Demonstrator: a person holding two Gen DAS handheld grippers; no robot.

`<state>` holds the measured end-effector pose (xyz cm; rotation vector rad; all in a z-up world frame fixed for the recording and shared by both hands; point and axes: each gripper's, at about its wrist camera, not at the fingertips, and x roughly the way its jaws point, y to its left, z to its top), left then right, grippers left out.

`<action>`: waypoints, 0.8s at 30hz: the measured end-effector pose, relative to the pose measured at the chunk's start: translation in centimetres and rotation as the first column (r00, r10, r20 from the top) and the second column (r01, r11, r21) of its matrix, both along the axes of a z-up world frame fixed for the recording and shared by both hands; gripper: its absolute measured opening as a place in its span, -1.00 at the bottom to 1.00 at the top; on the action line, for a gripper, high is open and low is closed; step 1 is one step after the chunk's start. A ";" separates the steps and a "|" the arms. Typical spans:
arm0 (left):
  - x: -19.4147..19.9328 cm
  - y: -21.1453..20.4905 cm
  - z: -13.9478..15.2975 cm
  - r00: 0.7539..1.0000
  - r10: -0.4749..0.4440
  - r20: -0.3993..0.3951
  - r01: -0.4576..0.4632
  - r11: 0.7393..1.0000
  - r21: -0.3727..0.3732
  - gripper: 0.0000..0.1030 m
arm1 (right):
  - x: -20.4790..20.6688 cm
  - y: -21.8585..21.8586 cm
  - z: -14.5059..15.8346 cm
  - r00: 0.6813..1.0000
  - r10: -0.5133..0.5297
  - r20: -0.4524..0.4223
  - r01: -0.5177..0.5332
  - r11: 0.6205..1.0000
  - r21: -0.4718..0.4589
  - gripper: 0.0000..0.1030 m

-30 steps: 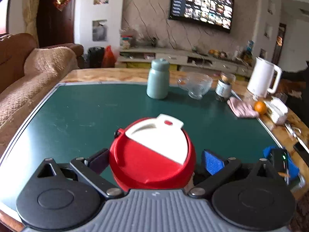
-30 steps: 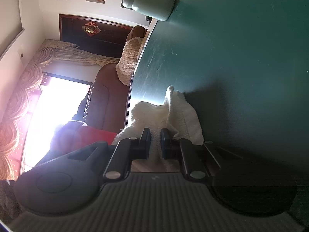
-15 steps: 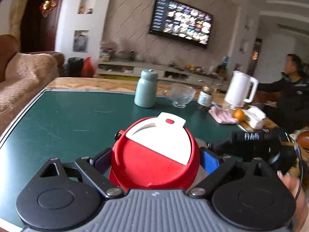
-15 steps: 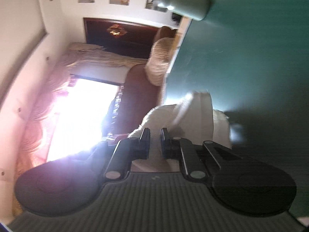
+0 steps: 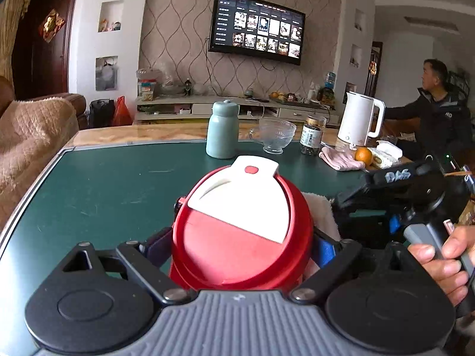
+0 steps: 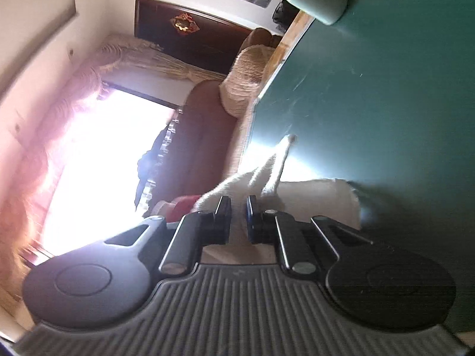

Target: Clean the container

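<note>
My left gripper [image 5: 240, 246] is shut on a red container [image 5: 237, 246] with a white flip lid [image 5: 237, 195], held above the green table [image 5: 104, 184]. My right gripper [image 6: 239, 218] is shut on a white cloth [image 6: 314, 198]. In the left wrist view the right gripper [image 5: 394, 204] sits just right of the container, and the cloth [image 5: 320, 216] lies against the container's right side. A sliver of the red container [image 6: 184, 201] shows at the left of the right wrist view.
At the table's far edge stand a grey-green bottle [image 5: 222, 130], a glass bowl [image 5: 276, 136], a jar [image 5: 311, 136], a white kettle [image 5: 359, 121], a pink cloth [image 5: 341, 160] and an orange [image 5: 363, 154]. A sofa [image 5: 32, 130] is at left. A person [image 5: 436, 103] sits at right.
The right gripper with the cloth has come in beside the container and the cloth now touches its right side. The left gripper has tilted up with the container.
</note>
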<state>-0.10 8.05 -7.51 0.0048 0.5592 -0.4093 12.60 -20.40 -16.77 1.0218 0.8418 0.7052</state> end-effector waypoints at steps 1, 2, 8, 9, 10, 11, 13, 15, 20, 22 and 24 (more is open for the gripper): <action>0.0 0.1 0.0 1.000 -0.004 -0.001 0.004 1.000 -0.002 0.83 | 0.1 -0.3 -0.6 1.000 -0.010 -0.020 0.010 1.000 -0.019 -0.75; -0.1 0.0 0.0 1.000 -0.012 0.002 0.012 1.000 0.004 0.83 | 0.1 -0.7 -1.4 0.998 -0.024 -0.053 0.022 0.999 -0.032 -0.75; -0.9 -1.2 0.2 0.996 -0.076 0.047 0.072 0.994 0.081 0.83 | -0.7 -0.8 0.0 0.999 -0.004 -0.047 0.005 1.000 0.021 -0.74; -1.0 -1.4 0.2 0.995 -0.086 0.052 0.081 0.992 0.092 0.83 | -0.8 -0.5 0.7 1.000 0.011 -0.021 -0.010 0.999 0.036 -0.74; -1.1 -1.5 0.3 0.994 -0.098 0.055 0.092 0.990 0.104 0.83 | -0.8 -0.3 1.4 1.000 0.022 0.000 -0.022 0.999 0.039 -0.74; -1.3 -1.6 0.3 0.992 -0.110 0.058 0.103 0.988 0.116 0.83 | -0.7 -0.2 1.6 1.000 0.028 0.010 -0.029 0.999 0.025 -0.74; -1.6 -1.8 0.3 0.988 -0.138 0.063 0.128 0.981 0.143 0.83 | -0.3 -0.6 0.9 1.000 0.030 -0.002 -0.030 0.999 -0.013 -0.74; -2.0 -2.2 0.4 0.982 -0.172 0.073 0.156 0.972 0.178 0.83 | 0.2 -1.6 -1.3 0.996 0.016 -0.083 -0.017 1.000 -0.014 -0.75; -2.4 -3.7 0.5 0.968 -0.231 0.096 0.202 0.949 0.241 0.84 | -0.9 -2.5 -0.7 0.996 0.035 -0.076 -0.031 0.998 0.053 -0.74; -2.4 -4.1 0.6 0.964 -0.245 0.099 0.214 0.944 0.252 0.84 | -1.1 -2.2 0.7 0.998 0.058 -0.027 -0.055 0.994 0.099 -0.74; -2.2 -4.7 0.7 0.960 -0.261 0.098 0.228 0.938 0.263 0.84 | -0.9 -2.2 0.9 0.998 0.058 -0.011 -0.057 0.996 0.067 -0.74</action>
